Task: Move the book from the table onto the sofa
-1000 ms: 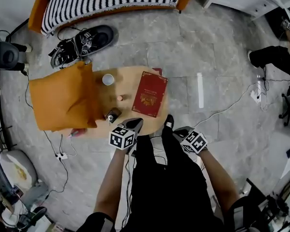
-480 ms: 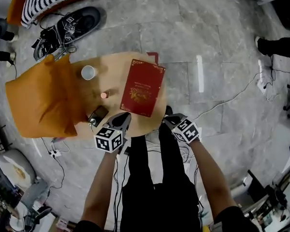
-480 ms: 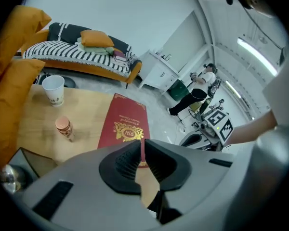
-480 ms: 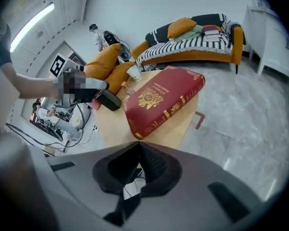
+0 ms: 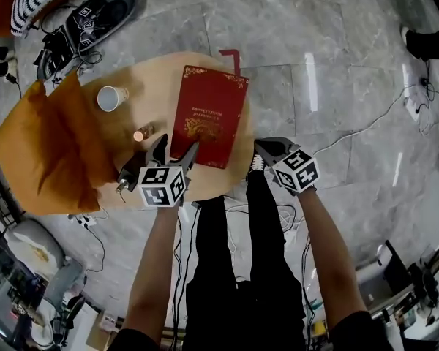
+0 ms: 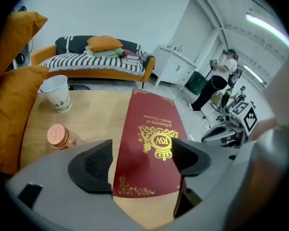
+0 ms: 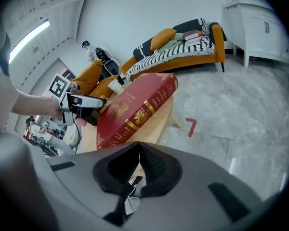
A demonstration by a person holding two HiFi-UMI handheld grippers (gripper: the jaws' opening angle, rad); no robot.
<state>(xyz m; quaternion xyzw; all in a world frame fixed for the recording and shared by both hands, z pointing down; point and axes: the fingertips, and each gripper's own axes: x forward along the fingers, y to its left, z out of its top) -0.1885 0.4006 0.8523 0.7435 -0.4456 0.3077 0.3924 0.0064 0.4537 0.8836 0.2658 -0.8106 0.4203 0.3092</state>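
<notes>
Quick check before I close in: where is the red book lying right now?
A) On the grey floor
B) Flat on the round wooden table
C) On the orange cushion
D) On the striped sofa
B: the red book lies flat, cover up, on the round wooden table next to the paper cup, while the striped sofa stands far across the room.

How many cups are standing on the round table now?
1. The white cup stands upright on the table, toward its left side near the orange cushion; no other shows.
</notes>
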